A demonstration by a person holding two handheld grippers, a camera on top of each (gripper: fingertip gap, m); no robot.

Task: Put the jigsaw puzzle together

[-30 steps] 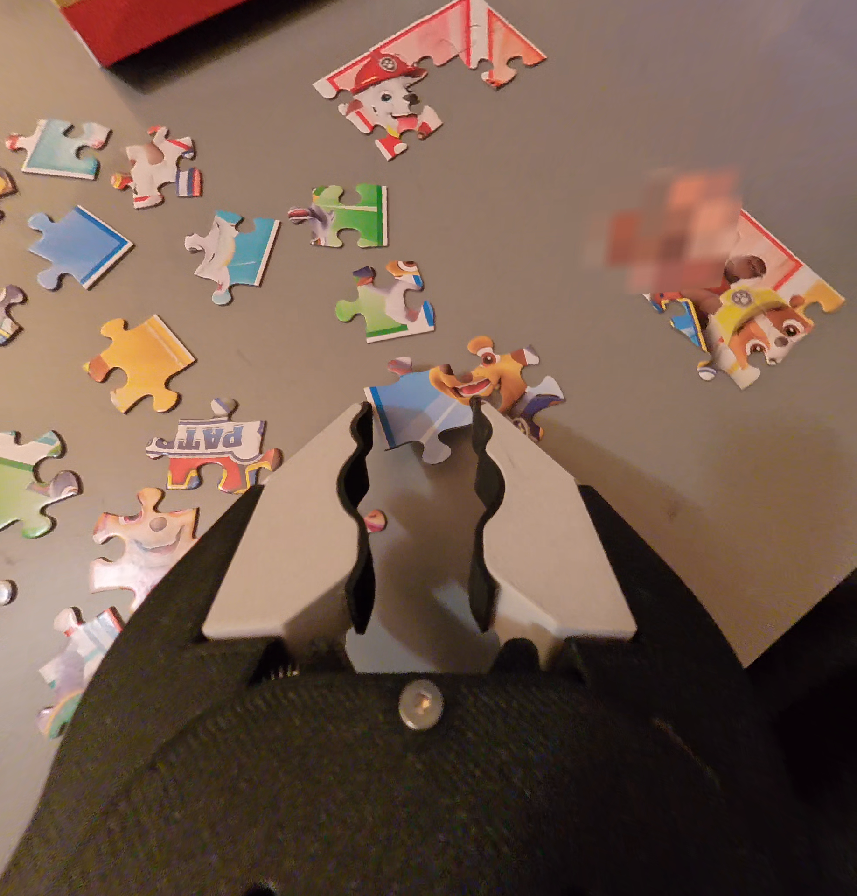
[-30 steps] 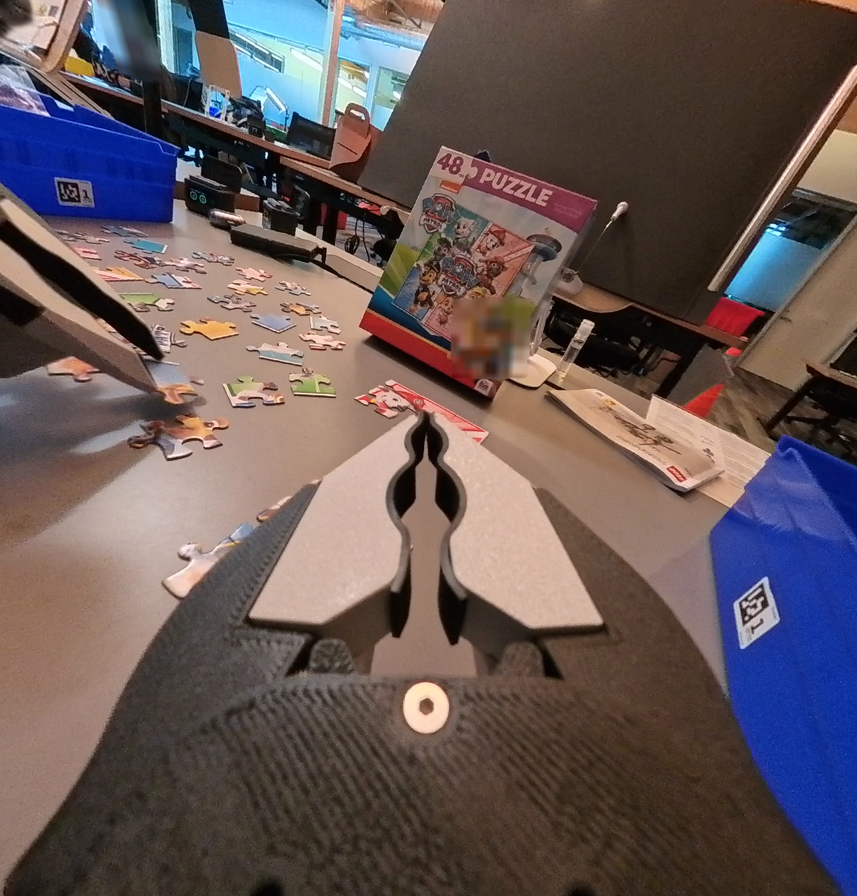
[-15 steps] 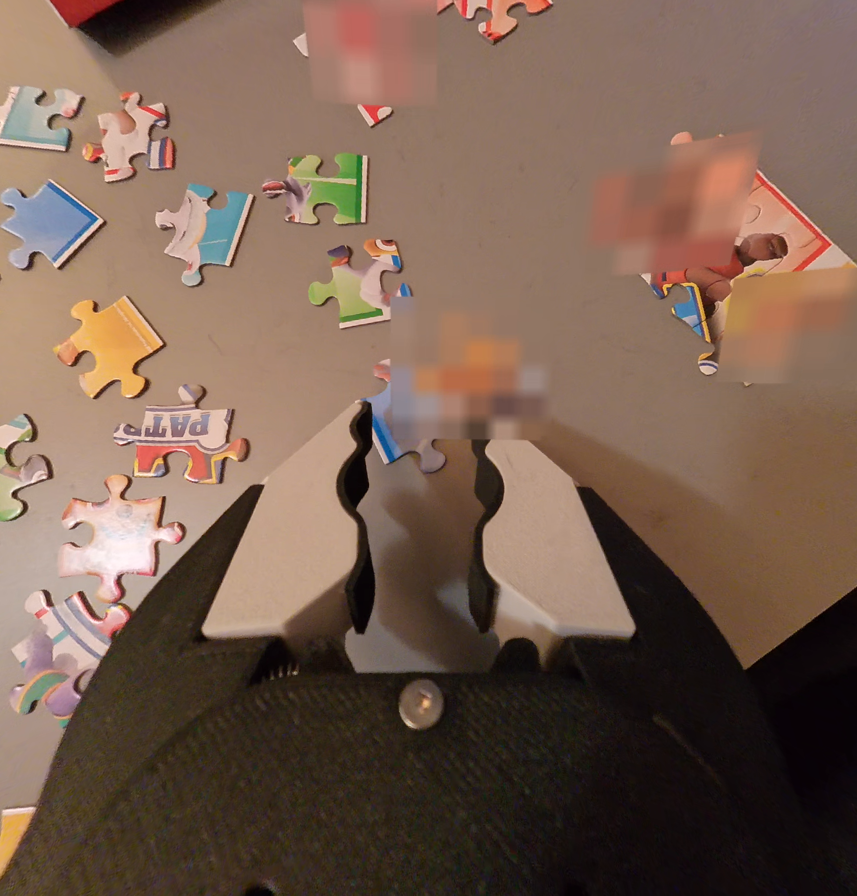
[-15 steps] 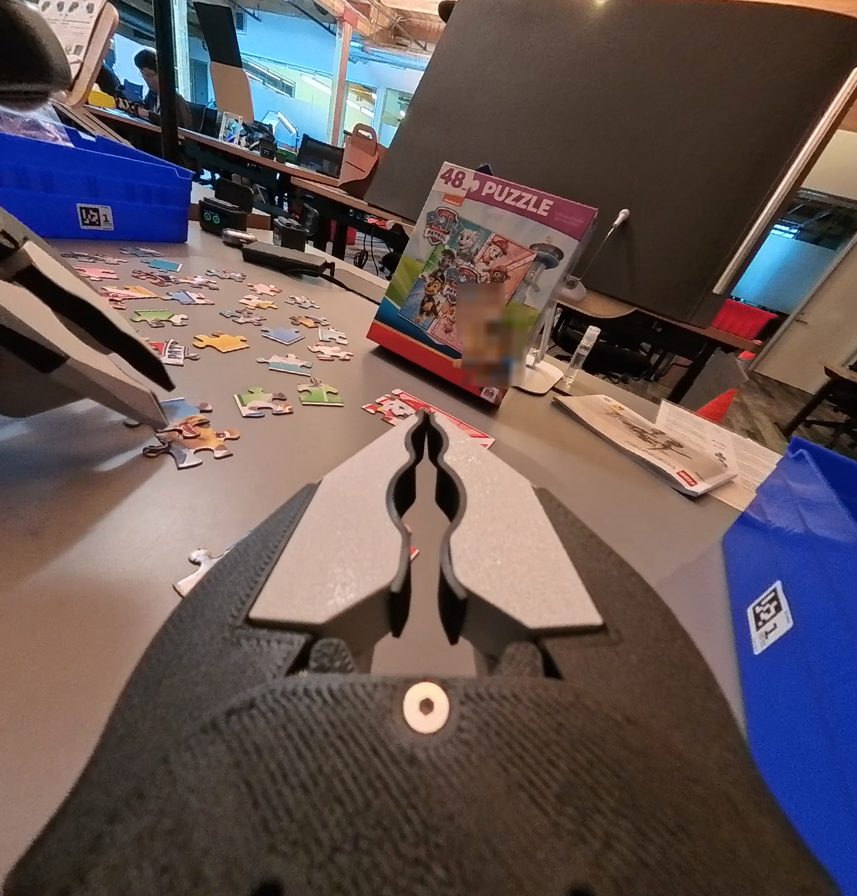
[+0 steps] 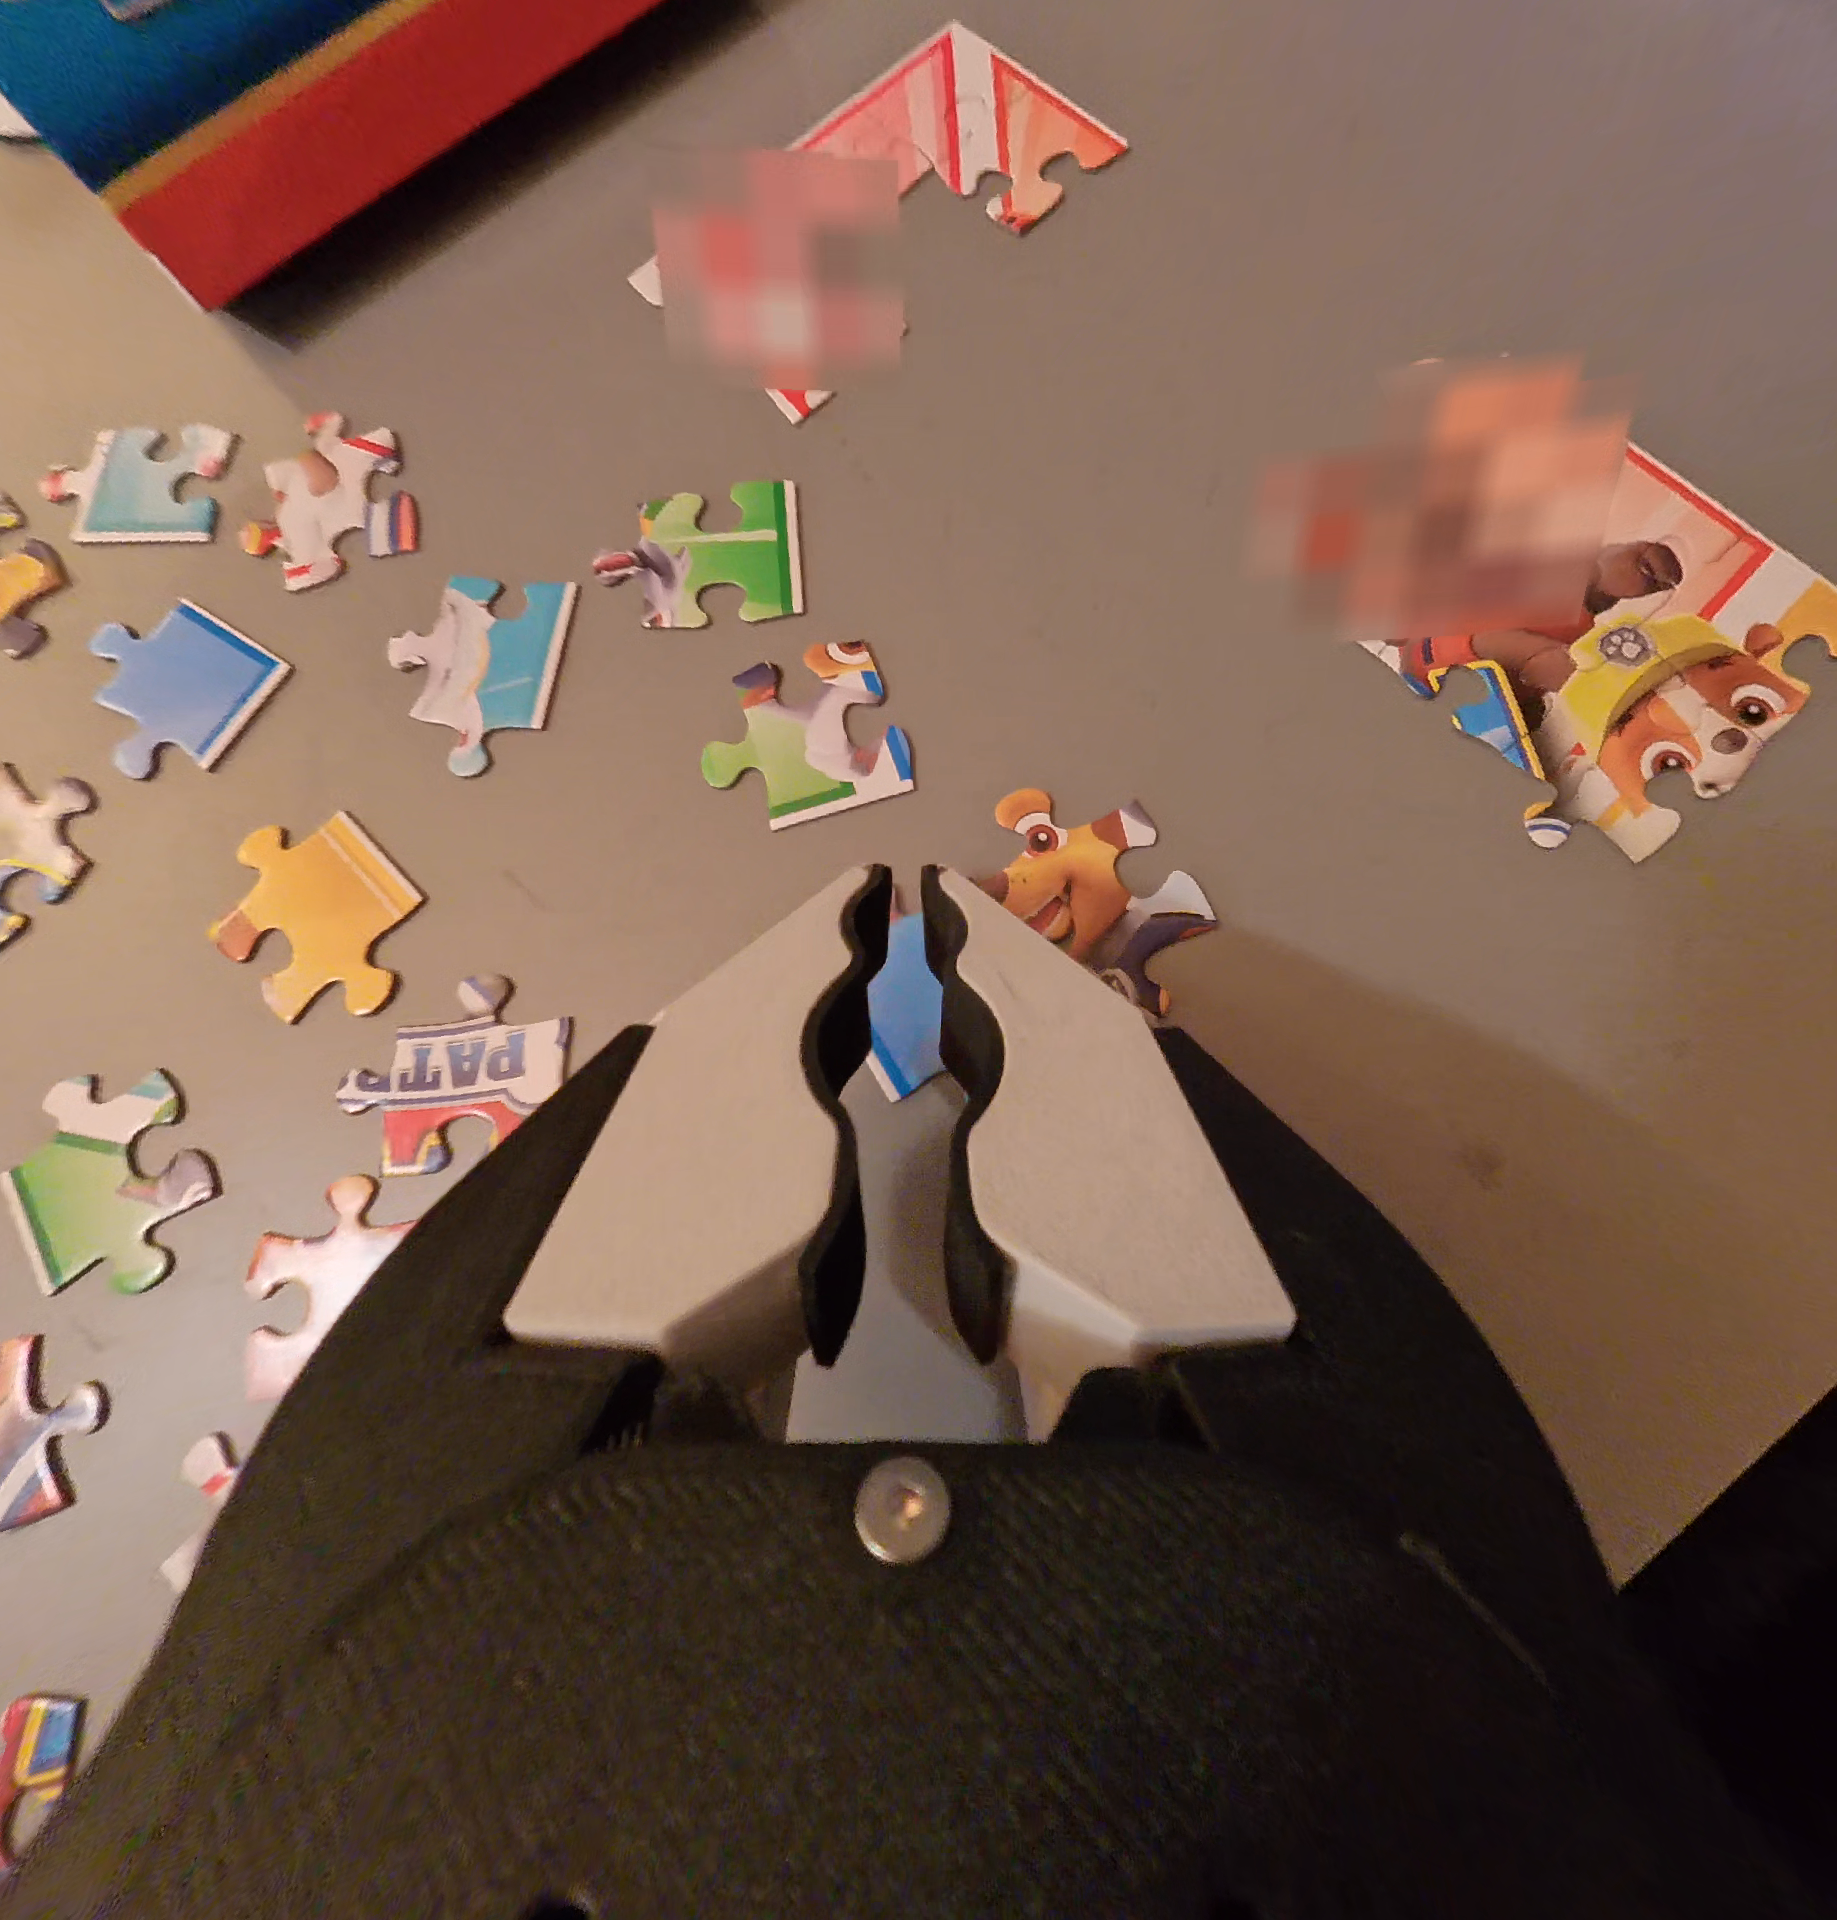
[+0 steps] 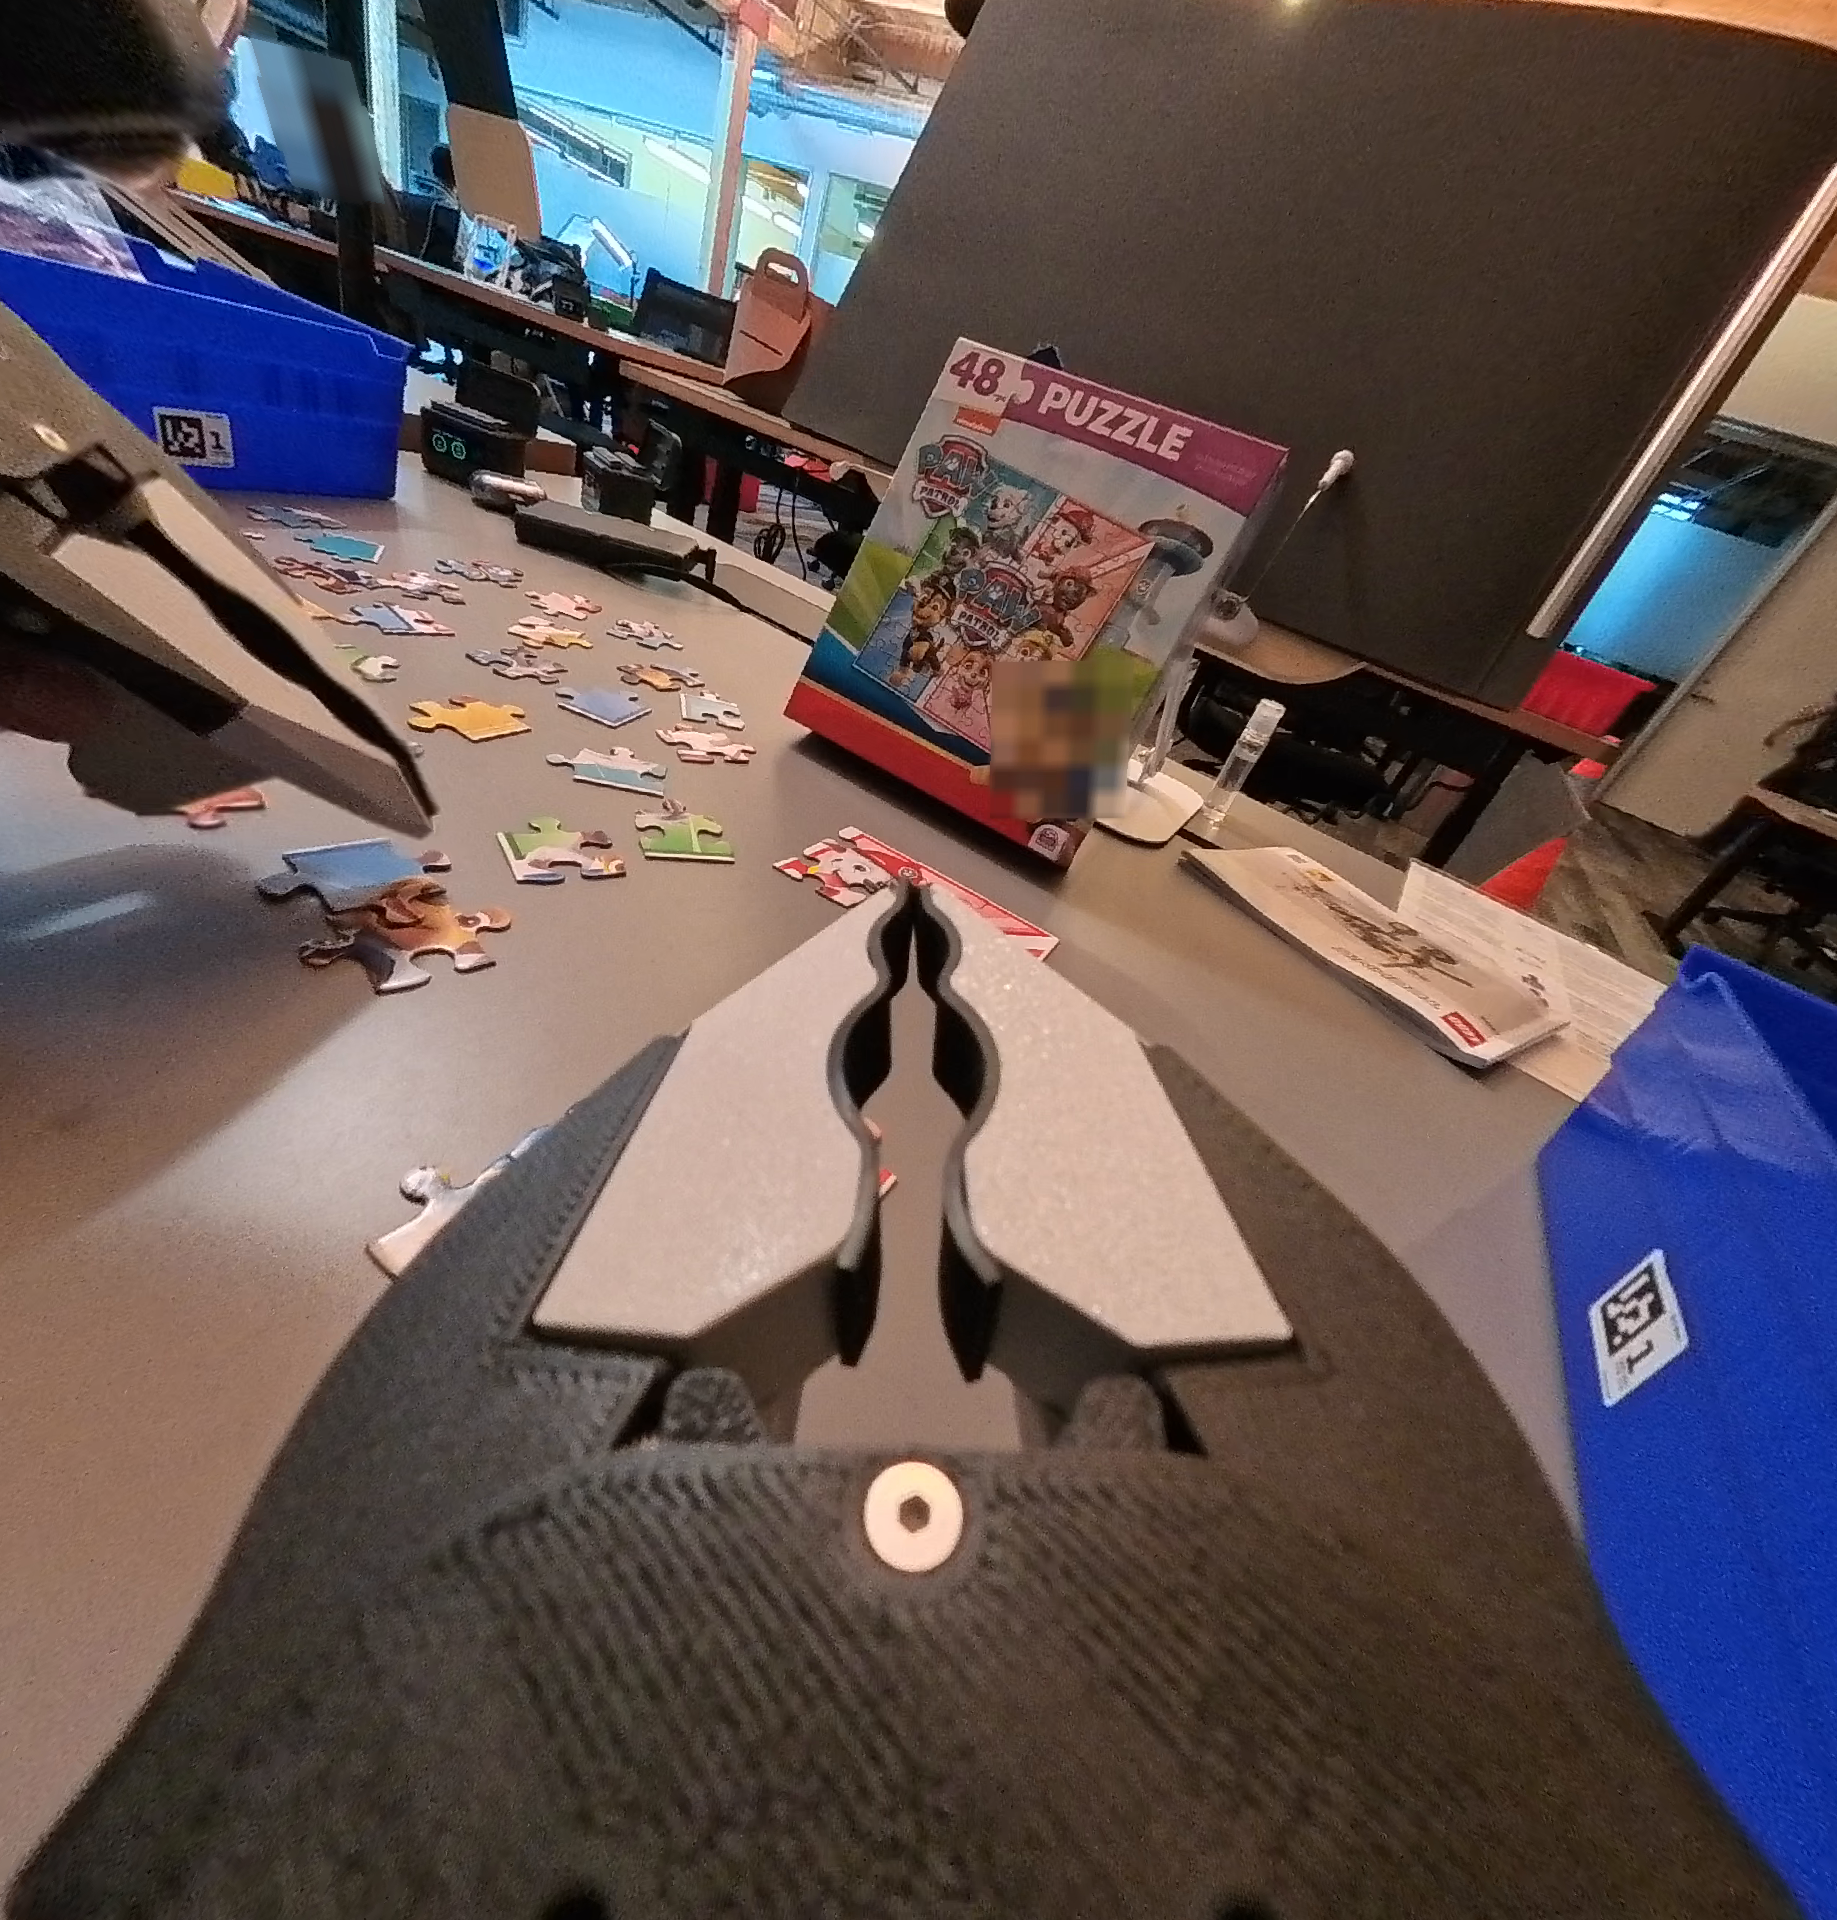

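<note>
Since a second ago, closed from wide apart to a thin slit: jaws of the left gripper (image 5: pixel 906 881), tips just above the blue puzzle piece (image 6: pixel 358 864), flat on the tabletop (image 5: pixel 1413 1039) against the dog-face piece (image 5: pixel 1075 883). No clamp on it evident. Better lower and level, for a square bite on an edge. Right gripper (image 6: pixel 914 896) jaws together, hovering near the red-bordered section (image 6: pixel 1007 930).

Your left gripper (image 5: pixel 906 883) and right gripper (image 6: pixel 914 902): grey wedge fingers (image 5: pixel 1080 1091), wavy black pads, black textured housings, one silver screw (image 5: pixel 901 1522) each.
</note>
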